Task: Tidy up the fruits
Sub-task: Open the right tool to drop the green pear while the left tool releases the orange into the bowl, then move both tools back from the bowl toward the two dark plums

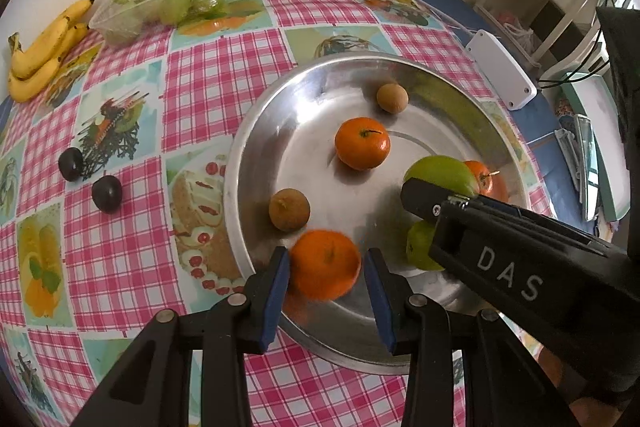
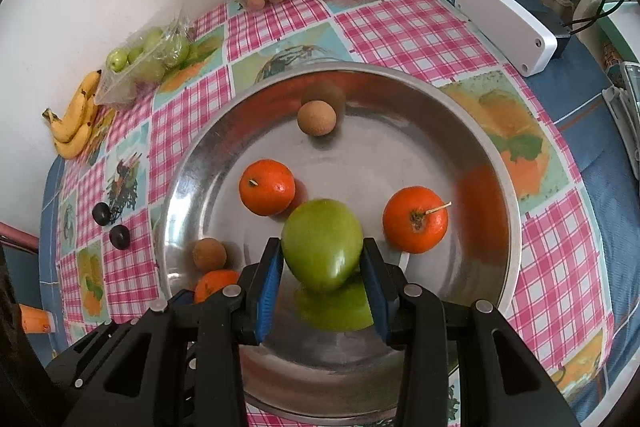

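Grippers work over the steel tray (image 2: pixel 472 131): the left gripper (image 1: pixel 325 267) brackets a blurred tangerine (image 1: pixel 324 264) near the tray's rim, whether gripping cannot be told, while the right gripper (image 2: pixel 322 269) clamps a green fruit (image 2: pixel 322 247) above its centre.

Shiny metal tray (image 2: pixel 492 163) — glossy tablecloth (image 2: pixel 400 27)

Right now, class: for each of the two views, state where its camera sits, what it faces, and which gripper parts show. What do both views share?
Left wrist: on the left gripper, facing the steel tray; its fingers flank a blurred mandarin; right gripper's side visible.
Right wrist: on the right gripper, fingers against a green fruit above the tray.
Shared: tray, bananas, two dark plums.
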Demonstrator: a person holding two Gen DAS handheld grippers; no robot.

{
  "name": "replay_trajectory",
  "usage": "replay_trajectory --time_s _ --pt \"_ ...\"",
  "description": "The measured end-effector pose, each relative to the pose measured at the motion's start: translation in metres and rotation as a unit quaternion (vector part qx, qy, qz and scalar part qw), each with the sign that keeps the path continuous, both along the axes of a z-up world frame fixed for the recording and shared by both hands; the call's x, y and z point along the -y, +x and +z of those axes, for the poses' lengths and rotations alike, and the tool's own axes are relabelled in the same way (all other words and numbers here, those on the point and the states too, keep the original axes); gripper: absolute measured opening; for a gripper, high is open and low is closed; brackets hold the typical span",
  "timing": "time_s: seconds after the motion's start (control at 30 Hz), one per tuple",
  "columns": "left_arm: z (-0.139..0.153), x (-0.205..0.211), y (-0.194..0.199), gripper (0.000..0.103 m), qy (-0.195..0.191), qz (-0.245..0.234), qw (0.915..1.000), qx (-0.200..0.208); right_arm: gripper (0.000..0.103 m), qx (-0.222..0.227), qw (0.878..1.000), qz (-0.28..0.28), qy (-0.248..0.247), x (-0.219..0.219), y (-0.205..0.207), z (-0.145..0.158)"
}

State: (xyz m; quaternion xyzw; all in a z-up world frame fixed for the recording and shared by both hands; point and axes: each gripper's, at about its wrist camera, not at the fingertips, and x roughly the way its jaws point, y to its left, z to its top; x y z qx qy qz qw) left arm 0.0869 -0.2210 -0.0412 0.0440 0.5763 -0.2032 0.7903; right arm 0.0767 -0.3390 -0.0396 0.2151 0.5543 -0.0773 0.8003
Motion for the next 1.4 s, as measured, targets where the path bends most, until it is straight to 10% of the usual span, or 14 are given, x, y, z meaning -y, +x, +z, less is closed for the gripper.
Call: replay_trajectory --time_s 0.5,1.0,1.4 --pt "0.032 -0.013 0.002 0.048 -0.022 0.009 0.9996 0.014 0.041 0.044 0.999 -0.022 0.005 0.01 -0.006 0.034" --pt "0.034 -0.109 0.033 0.051 0.01 0.163 0.9865 0.013 0.041 0.005 1.0 -0.018 -0.008 -0.001 -0.023 0.04" --pt "0.034 -0.12 0.035 0.051 0.016 0.175 0.9842 0.016 0.041 -0.004 1.0 -0.01 -0.007 -0.009 -0.026 0.044"
